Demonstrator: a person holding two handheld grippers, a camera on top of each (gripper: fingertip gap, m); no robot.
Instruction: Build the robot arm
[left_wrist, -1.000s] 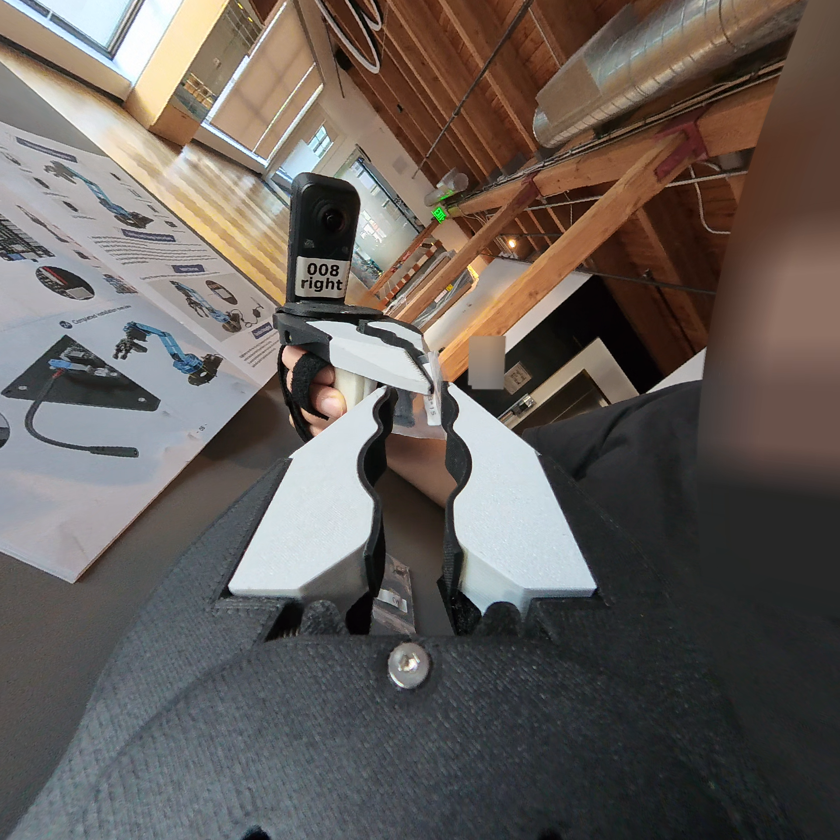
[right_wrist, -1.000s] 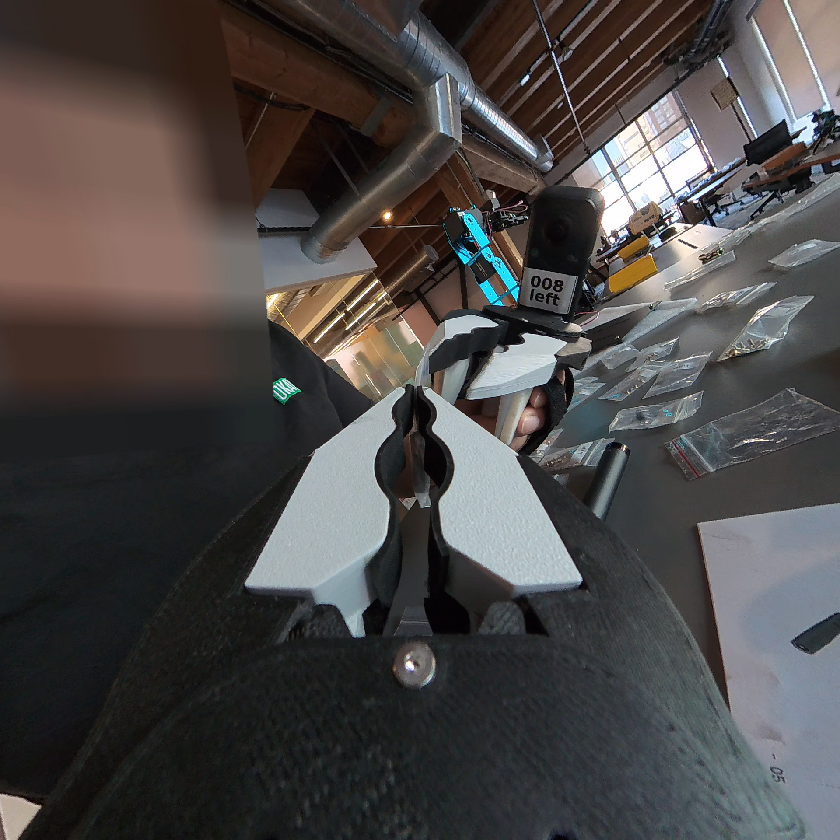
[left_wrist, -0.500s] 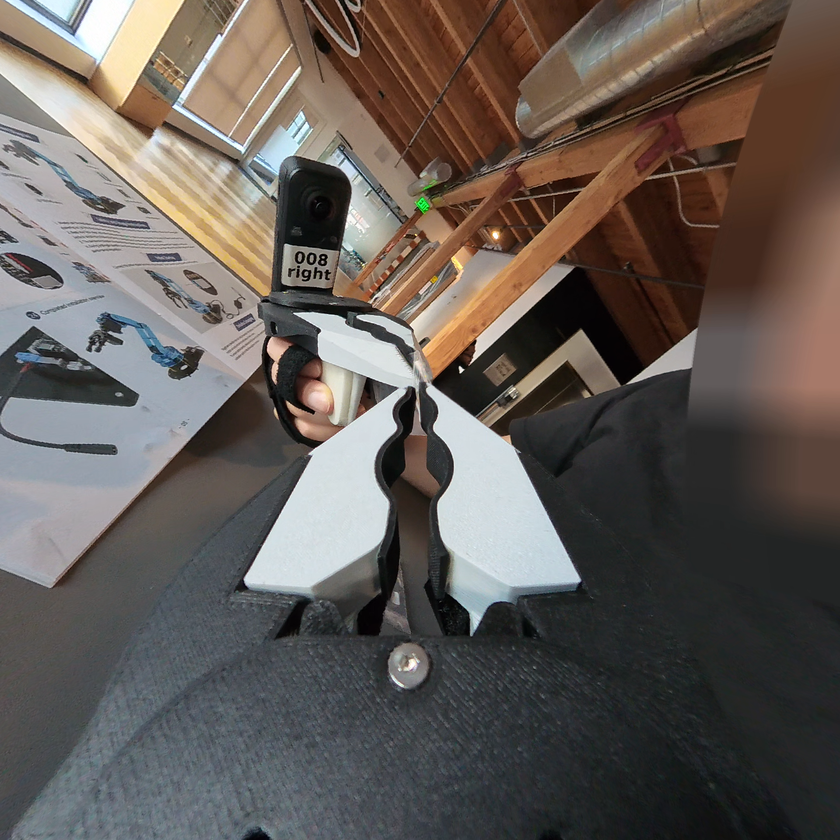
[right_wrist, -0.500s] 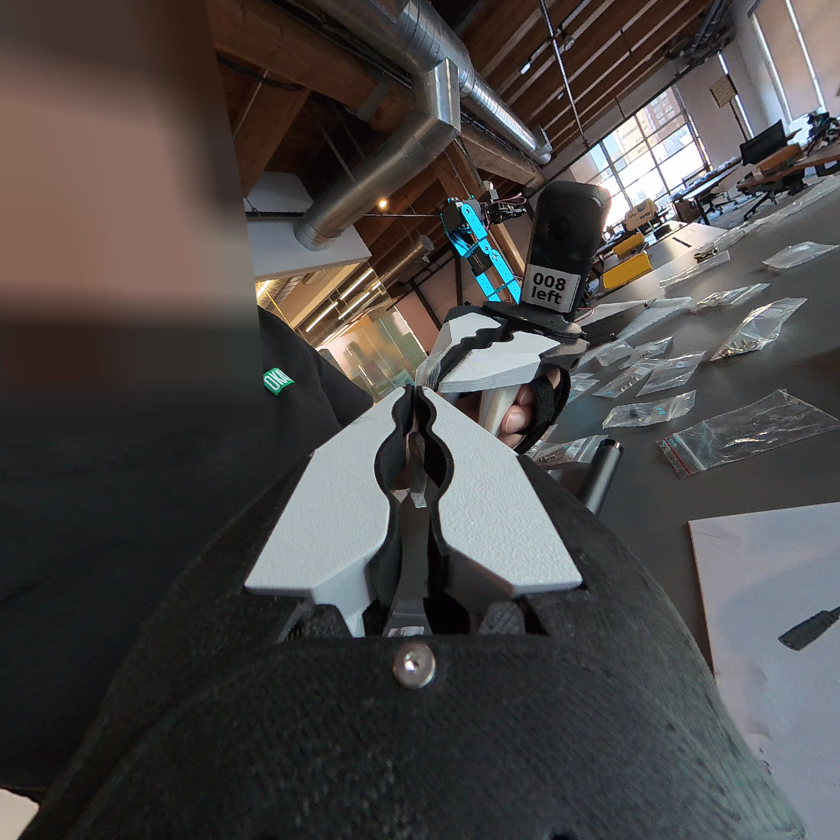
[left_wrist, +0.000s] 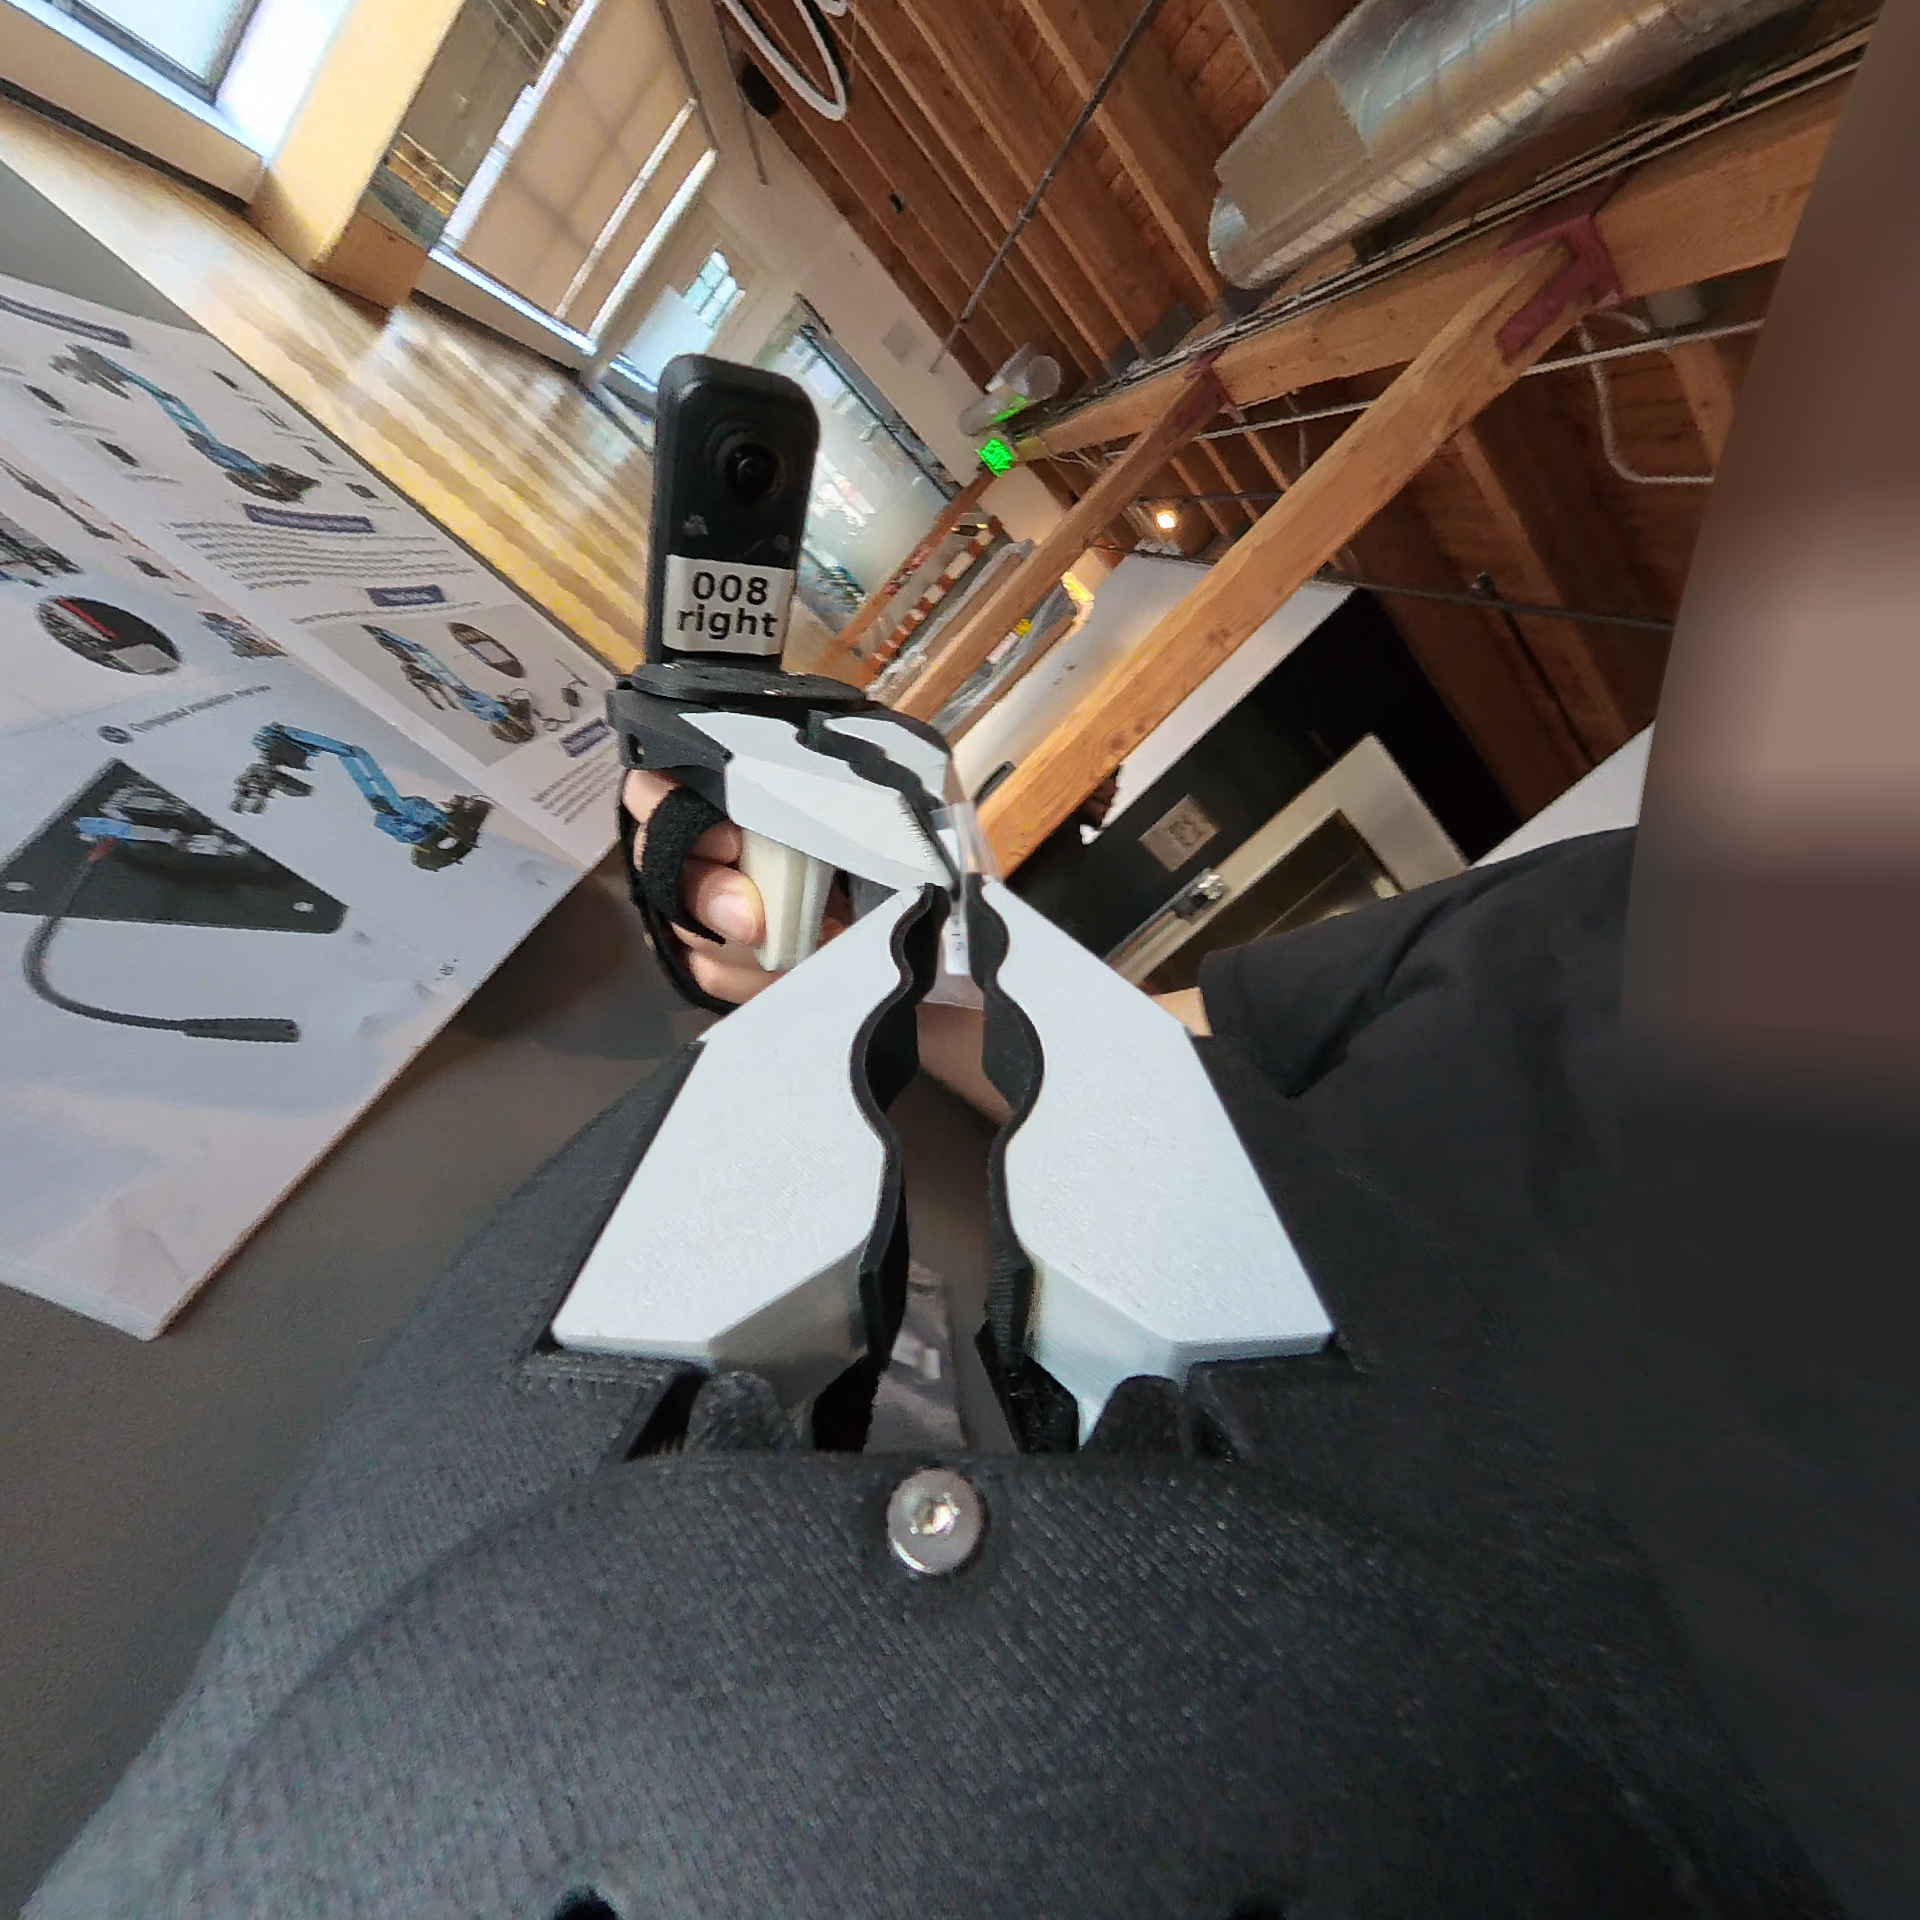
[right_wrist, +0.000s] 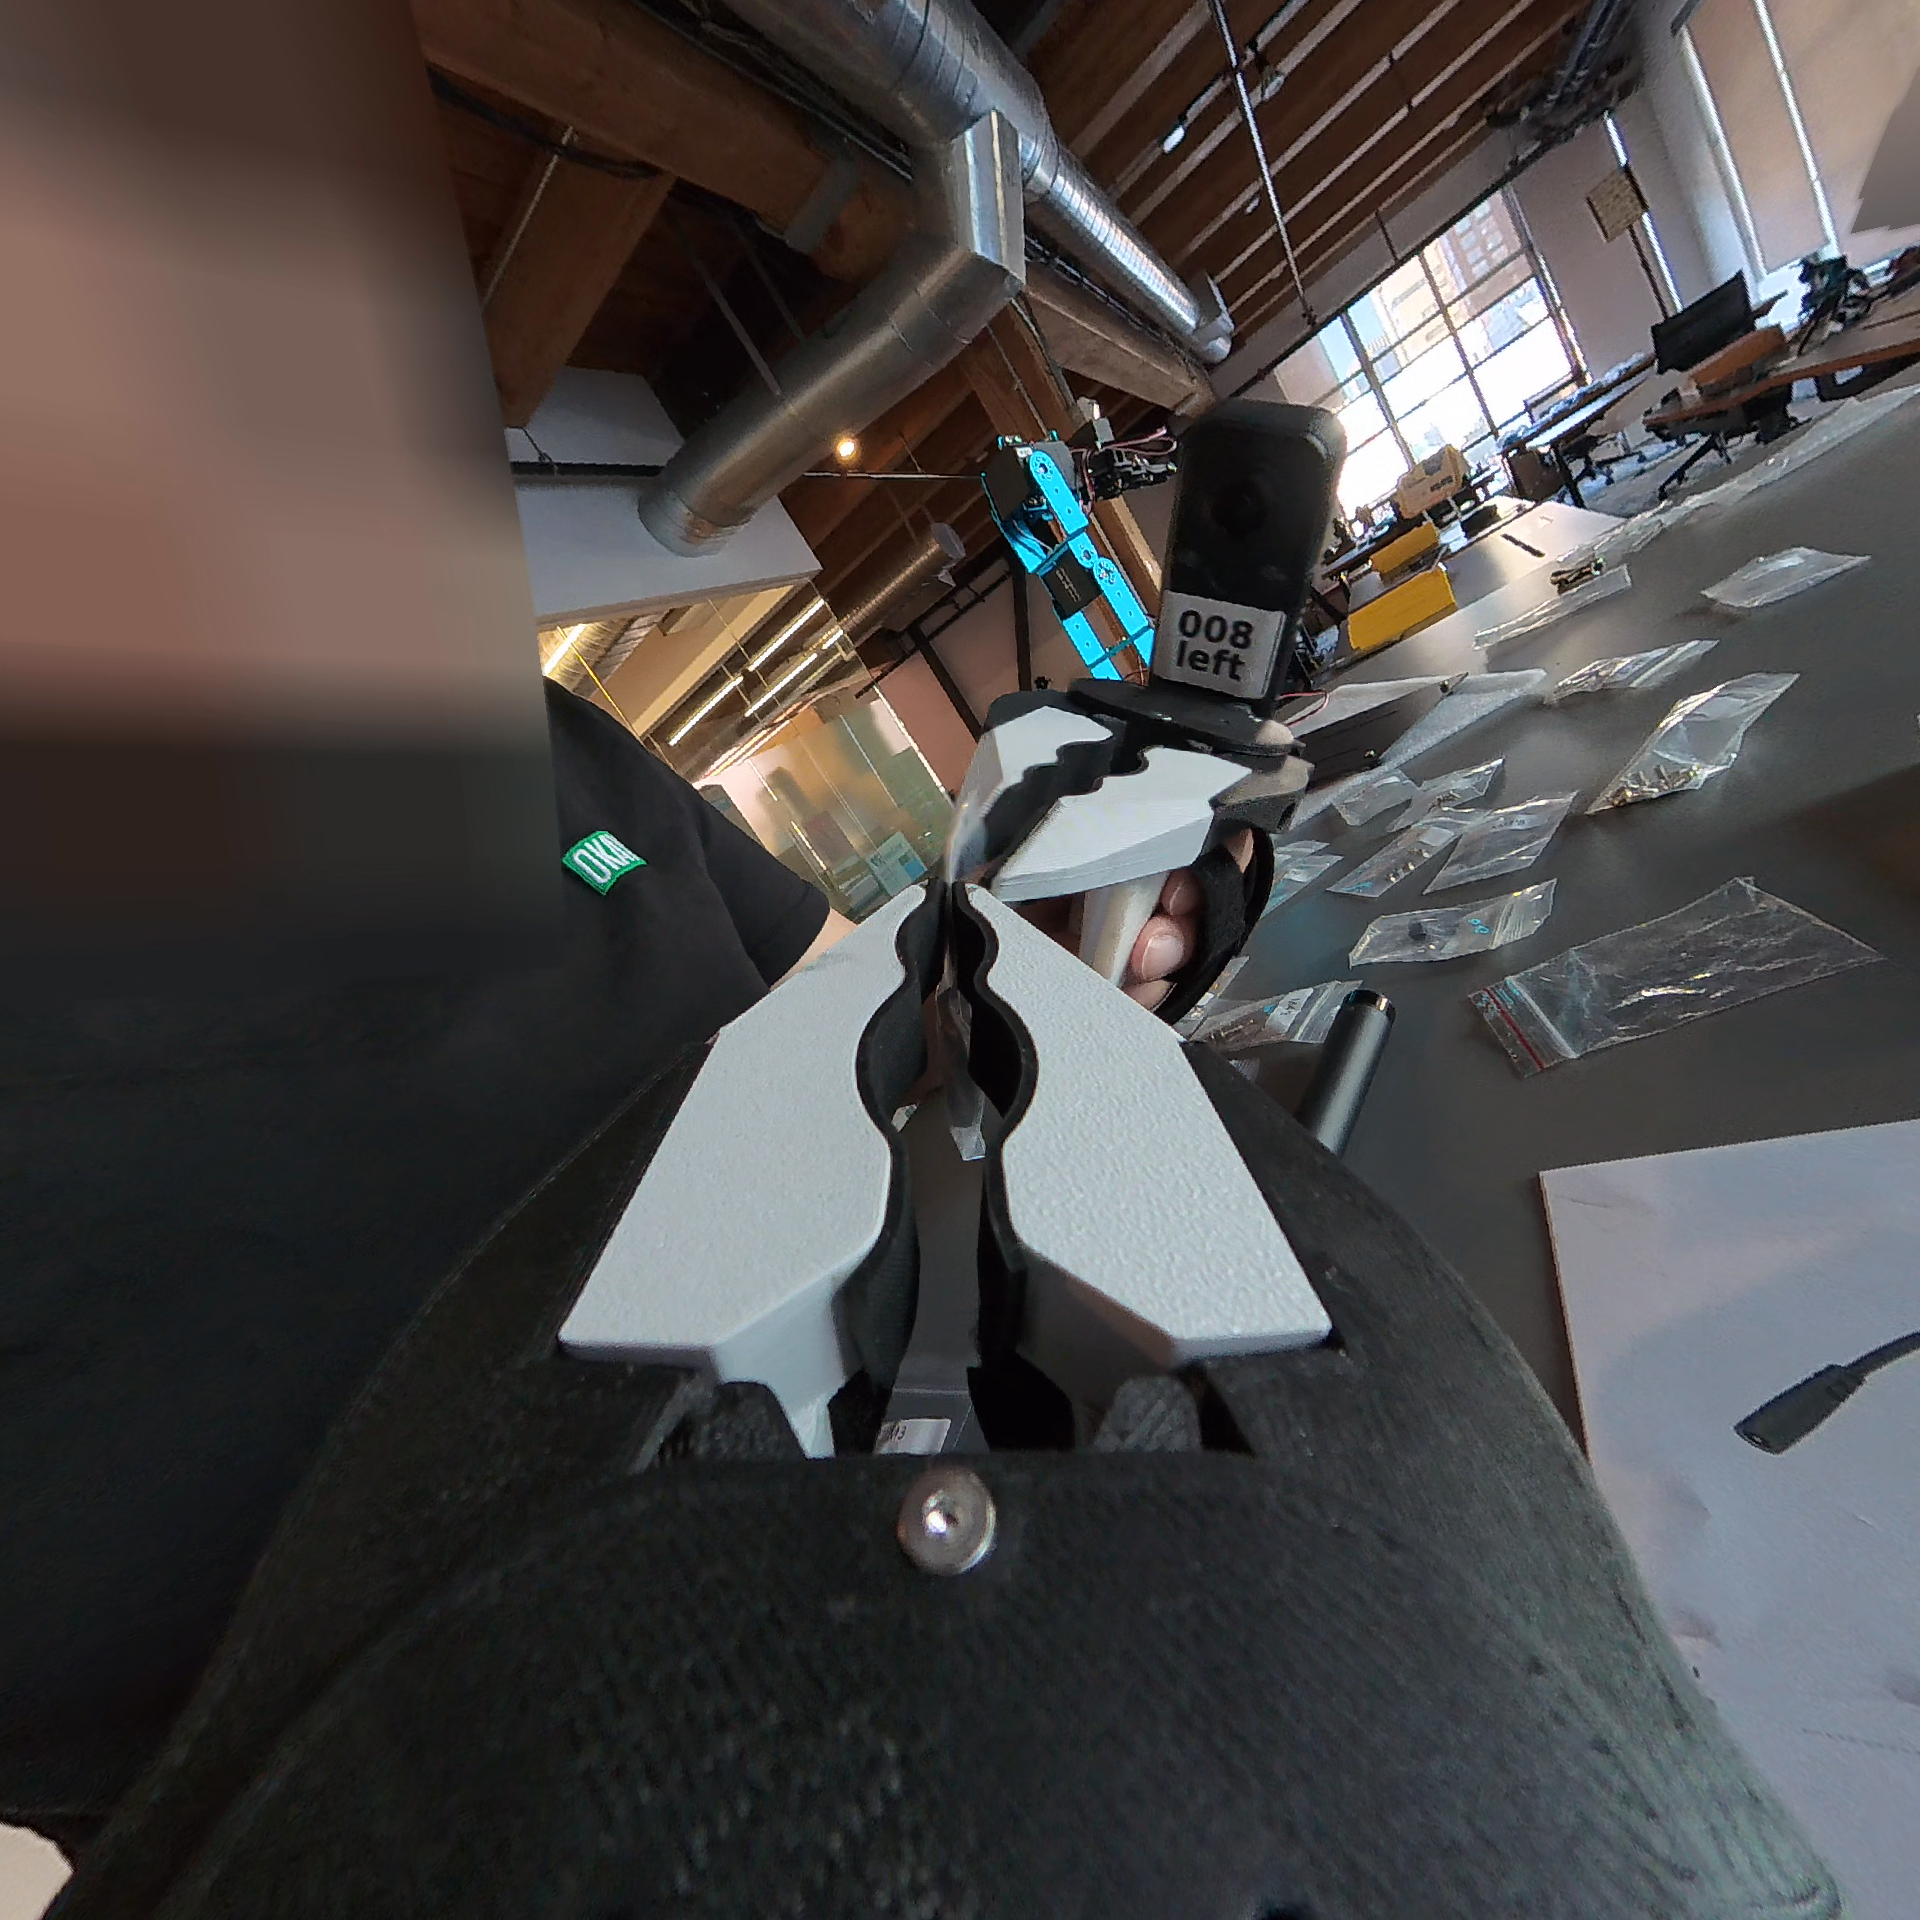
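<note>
Jaws white, black wavy liners. Bench (right_wrist: 1558, 1091) dark grey. Robot arm (right_wrist: 1060, 561) bright blue. Bags (right_wrist: 1673, 971) clear. Poster (left_wrist: 208, 935) white.

From my feed I see timber ceiling beams (left_wrist: 1299, 520) and a silver duct (right_wrist: 935, 239) at twelve o'clock, bright windows (right_wrist: 1455, 322) at two, grey tabletop (right_wrist: 1455, 1091) at three, sunlit wood floor (left_wrist: 457, 416) at ten
</note>
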